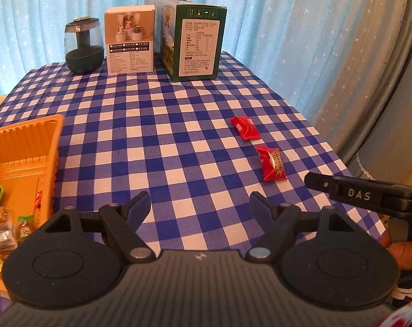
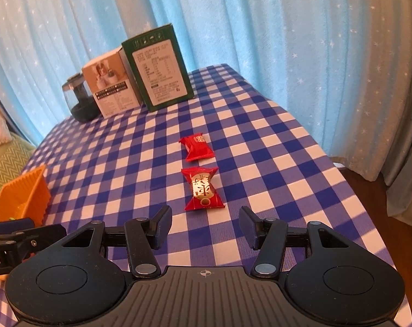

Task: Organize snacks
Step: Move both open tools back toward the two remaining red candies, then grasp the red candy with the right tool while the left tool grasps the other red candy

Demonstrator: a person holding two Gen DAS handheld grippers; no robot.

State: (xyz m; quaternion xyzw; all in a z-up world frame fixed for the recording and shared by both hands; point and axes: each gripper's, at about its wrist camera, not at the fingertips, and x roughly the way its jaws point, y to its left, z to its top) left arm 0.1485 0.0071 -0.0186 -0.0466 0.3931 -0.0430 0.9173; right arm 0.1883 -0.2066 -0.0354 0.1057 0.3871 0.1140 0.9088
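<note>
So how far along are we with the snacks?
Partly done: several wrapped snacks already lie in the orange bin. Nothing is in hand; the left gripper and right gripper are both open and empty. Left: two red candies on the tablecloth, the nearer just ahead of the right gripper.

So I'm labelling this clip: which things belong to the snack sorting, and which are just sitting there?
Part of the job:
near red candy
far red candy
orange tray holding wrapped snacks

Just lying about:
green box
white box
dark glass jar
</note>
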